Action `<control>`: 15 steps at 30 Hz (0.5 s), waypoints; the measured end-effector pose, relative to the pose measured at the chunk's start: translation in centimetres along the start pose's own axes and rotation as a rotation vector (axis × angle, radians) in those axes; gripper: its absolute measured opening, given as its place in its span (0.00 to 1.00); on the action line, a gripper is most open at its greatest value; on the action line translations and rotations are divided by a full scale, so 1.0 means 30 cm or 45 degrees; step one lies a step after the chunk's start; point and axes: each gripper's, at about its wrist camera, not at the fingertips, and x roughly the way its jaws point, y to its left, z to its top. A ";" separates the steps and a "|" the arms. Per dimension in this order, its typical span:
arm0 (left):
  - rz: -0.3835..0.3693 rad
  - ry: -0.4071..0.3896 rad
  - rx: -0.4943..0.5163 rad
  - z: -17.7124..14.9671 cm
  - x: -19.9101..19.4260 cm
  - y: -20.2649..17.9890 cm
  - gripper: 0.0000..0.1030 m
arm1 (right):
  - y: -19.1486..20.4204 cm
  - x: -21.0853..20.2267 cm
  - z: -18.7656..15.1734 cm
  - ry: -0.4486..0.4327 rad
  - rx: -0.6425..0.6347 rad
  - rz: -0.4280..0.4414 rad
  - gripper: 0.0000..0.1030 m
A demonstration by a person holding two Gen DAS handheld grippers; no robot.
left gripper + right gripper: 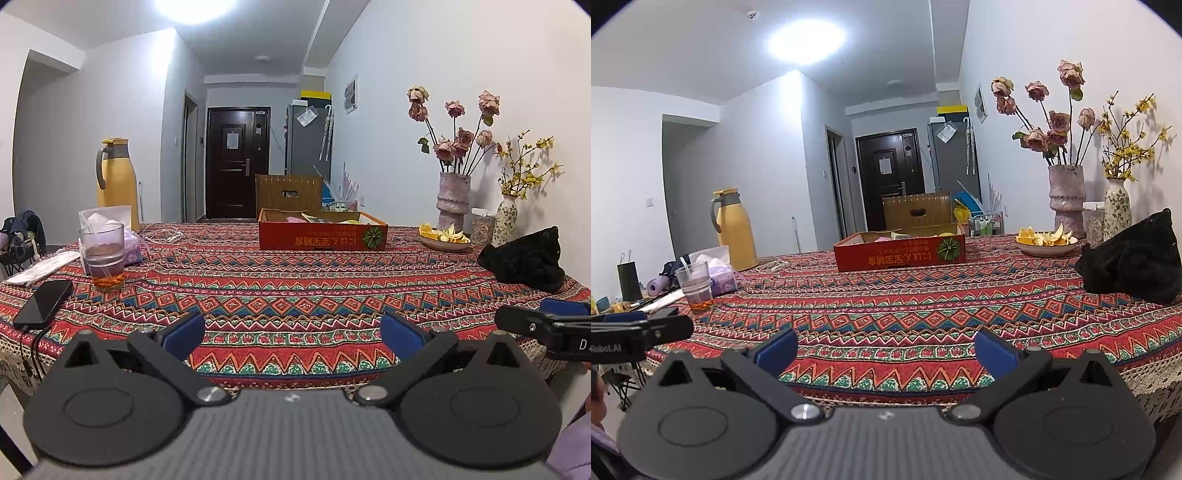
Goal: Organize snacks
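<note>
The red box (322,233) near the table's far edge hides most of its contents behind its front wall; only tops of packets (905,233) show, too small to identify. Its upside-down print is unreadable. Left of the box, the phone (44,301) is cut by the tablecloth's edge.

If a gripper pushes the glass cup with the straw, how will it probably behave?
The clear glass cup looks tall and narrow, so a high push may tip it. It holds liquid, so it could spill. The patterned woven tablecloth would probably make it drag, not slide.
</note>
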 end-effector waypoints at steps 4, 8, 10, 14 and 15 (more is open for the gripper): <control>-0.003 0.001 0.005 -0.001 -0.001 -0.003 1.00 | -0.002 0.001 -0.002 0.001 0.004 -0.001 0.99; -0.006 0.001 0.007 0.000 -0.001 -0.004 1.00 | -0.001 0.003 -0.002 0.004 0.006 0.000 0.99; -0.009 0.005 0.004 0.002 -0.001 -0.005 1.00 | -0.002 0.003 -0.002 0.005 0.007 -0.001 0.99; -0.008 0.004 0.005 0.001 -0.002 -0.005 1.00 | -0.004 0.003 -0.002 0.008 0.011 0.000 0.99; -0.008 0.004 0.006 0.001 -0.002 -0.005 1.00 | -0.004 0.002 -0.003 0.007 0.012 -0.001 0.99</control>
